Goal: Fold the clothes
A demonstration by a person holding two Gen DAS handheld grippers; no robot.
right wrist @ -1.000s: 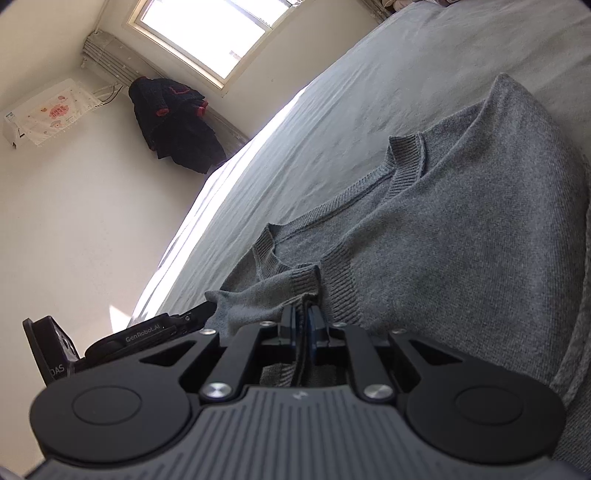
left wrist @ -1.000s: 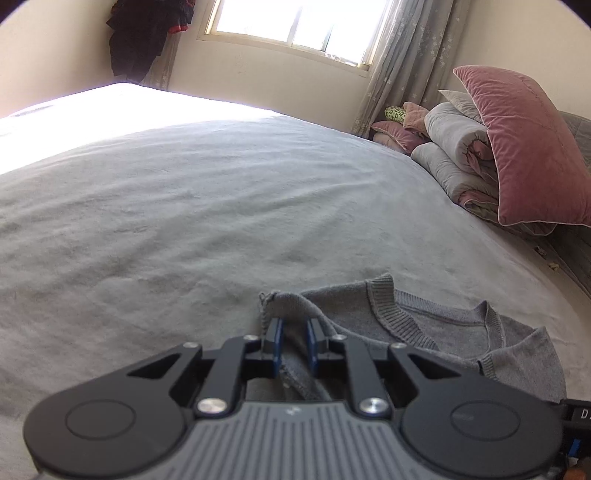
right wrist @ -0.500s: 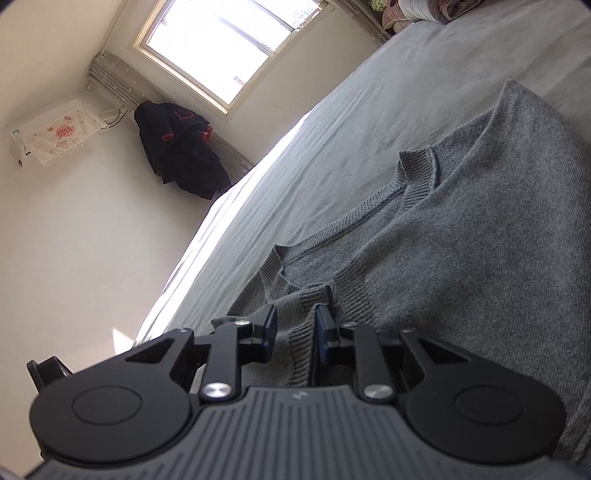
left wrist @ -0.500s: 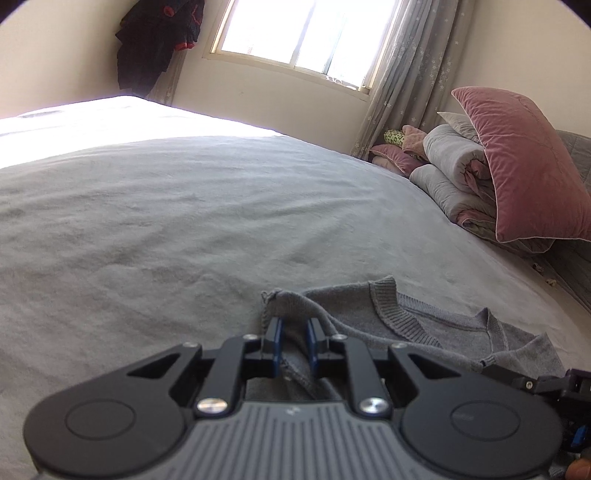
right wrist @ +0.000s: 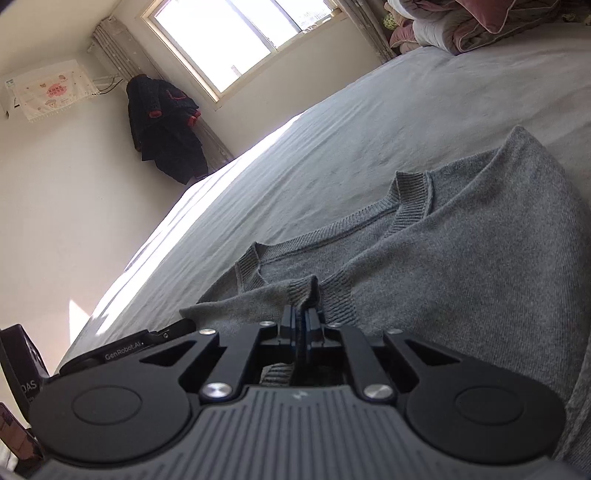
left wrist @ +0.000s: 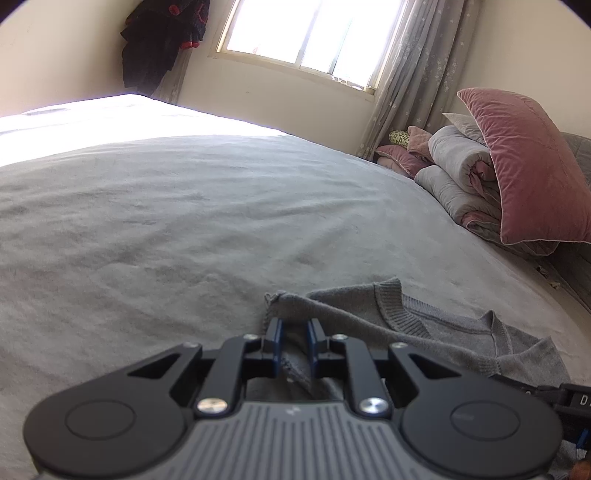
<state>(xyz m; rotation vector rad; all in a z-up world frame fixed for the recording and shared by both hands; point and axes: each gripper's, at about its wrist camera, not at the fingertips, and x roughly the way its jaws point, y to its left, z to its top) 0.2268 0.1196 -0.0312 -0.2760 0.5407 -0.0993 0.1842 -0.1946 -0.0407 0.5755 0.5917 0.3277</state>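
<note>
A grey knit sweater (right wrist: 461, 258) lies on the grey bed (right wrist: 369, 147), neckline toward the window. My right gripper (right wrist: 303, 317) is shut on a ribbed edge of the sweater (right wrist: 303, 291) near the collar. In the left wrist view the sweater (left wrist: 424, 325) lies at the lower right. My left gripper (left wrist: 294, 326) straddles a hemmed fold of the sweater (left wrist: 291, 302) with a small gap between the fingers, the cloth running between them. The left gripper body (right wrist: 122, 347) shows at the lower left of the right wrist view.
A pink pillow (left wrist: 524, 166) and rolled grey quilts (left wrist: 458, 173) are stacked at the bed's right side. A dark coat (left wrist: 162, 44) hangs in the corner by the window (left wrist: 306, 33). The bed (left wrist: 166, 221) stretches wide ahead and left.
My right gripper opened half a second ago and has now shut again on the ribbed edge. Both views tilted upward a little; the left gripper kept its hold on the fold.
</note>
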